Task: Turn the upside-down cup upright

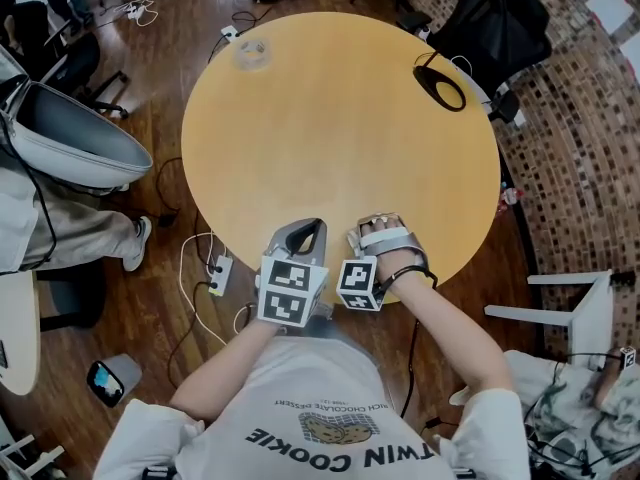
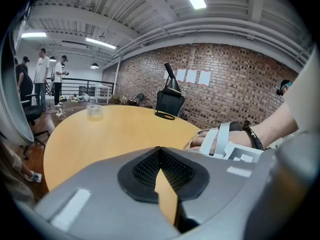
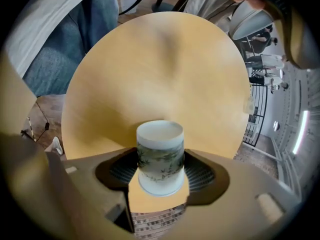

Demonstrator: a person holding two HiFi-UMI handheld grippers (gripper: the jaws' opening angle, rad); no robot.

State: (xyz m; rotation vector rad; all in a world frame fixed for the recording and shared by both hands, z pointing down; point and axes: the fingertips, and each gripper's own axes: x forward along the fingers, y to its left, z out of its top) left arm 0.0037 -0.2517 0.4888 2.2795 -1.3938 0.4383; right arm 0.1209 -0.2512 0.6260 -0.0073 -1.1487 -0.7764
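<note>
Ok, right gripper (image 3: 160, 170) has the cup (image 3: 160, 149) dead centre between its jaws. They stand wide, with both pads pressed on the cup's sides, so I read that as a firm grip. The cup is white with a green leafy band round its middle, and one pale round end faces 12 o'clock in the right gripper view. I can't tell from here whether that's the mouth or the base. The round wooden table (image 1: 340, 128) fills the background behind it, and I can't see whether the cup touches the top. In the head view the cup is hidden under the right hand (image 1: 388, 243), which sits at the table's 6 o'clock edge. Left gripper (image 2: 160, 150) is just beside it, on the right one's 9 o'clock side. Its jaw tips are together with nothing in them, just tabletop showing through the wedge behind. Elsewhere on the table there's a small clear object (image 1: 252, 53) near the 11 o'clock rim and a black looped item (image 1: 440, 86) near 1 o'clock, both well apart from the grippers.
</note>
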